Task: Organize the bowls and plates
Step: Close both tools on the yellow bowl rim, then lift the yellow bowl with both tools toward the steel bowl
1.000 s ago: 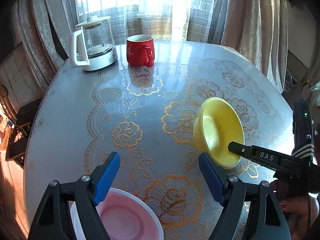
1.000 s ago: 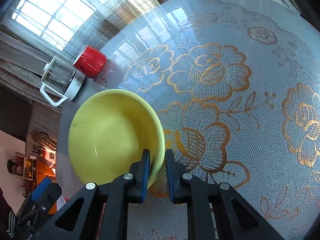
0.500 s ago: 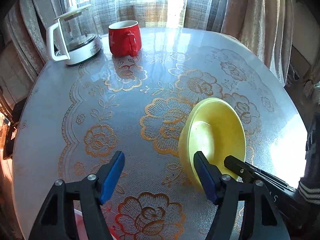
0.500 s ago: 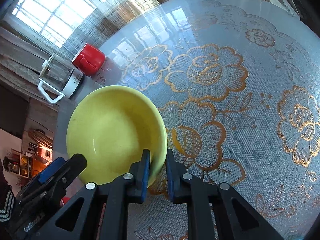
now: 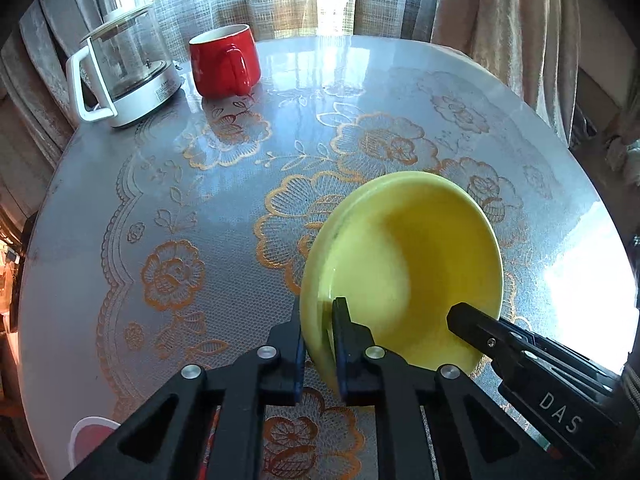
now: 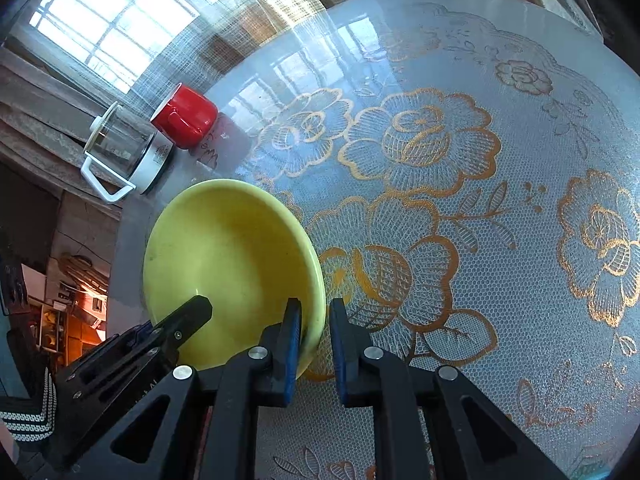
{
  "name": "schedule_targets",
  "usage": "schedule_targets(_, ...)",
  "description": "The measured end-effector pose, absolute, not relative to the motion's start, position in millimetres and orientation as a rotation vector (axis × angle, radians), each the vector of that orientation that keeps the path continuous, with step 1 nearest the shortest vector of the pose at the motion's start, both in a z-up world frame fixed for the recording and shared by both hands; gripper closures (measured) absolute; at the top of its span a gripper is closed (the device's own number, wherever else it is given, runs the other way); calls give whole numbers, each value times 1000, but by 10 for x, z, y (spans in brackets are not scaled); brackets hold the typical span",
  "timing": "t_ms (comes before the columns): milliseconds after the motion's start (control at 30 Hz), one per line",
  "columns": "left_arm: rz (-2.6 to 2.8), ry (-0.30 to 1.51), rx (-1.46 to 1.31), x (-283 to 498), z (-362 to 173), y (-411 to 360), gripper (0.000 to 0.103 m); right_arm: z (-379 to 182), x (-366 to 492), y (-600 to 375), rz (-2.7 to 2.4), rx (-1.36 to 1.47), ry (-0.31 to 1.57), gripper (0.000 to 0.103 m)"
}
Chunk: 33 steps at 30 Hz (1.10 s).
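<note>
Just above the lace-patterned round table [image 5: 224,208], the left gripper [image 5: 318,344] and the right gripper [image 6: 314,336] each pinch the rim of the tilted yellow ceramic bowl [image 5: 408,268], held between them. Near the table's front edge lies a pink plate [image 5: 86,436]. Far back stand a red mug [image 5: 224,62] and a glass kettle [image 5: 124,70].
</note>
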State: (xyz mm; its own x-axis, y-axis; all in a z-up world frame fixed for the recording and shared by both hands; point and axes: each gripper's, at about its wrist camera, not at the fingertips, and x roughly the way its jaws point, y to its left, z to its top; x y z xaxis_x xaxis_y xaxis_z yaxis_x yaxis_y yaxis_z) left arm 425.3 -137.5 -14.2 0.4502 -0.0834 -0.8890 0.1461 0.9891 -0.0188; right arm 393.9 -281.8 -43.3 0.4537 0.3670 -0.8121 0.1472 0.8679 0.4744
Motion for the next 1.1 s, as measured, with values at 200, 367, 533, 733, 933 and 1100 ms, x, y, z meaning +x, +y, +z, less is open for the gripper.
schedule_targets(200,-152,1102,68,4164,-98,-1331,91,-331,3858,-2802,141,520,1083,90)
schedule_targets(367,-156,1092,61,4023,-14,-1297,91,-274,3760,-2776,143,520,1076,90)
schedule_targets(533,-156,1066,70,3818,105,-1266,91,-209,3623,-2748,149,529,1063,90)
schedule_targets(733,-173,1025,22,3547,289,-1159,91,0,3358,-2736,175,553,1010,90)
schedule_targets(933,-172,959,15,3233,433,-1072,91,182,3085,-2653,189,539,962,90)
schedule_targets(1100,-178,927,-2,2974,492,-976,91,271,2856,-2583,205,541,936,90)
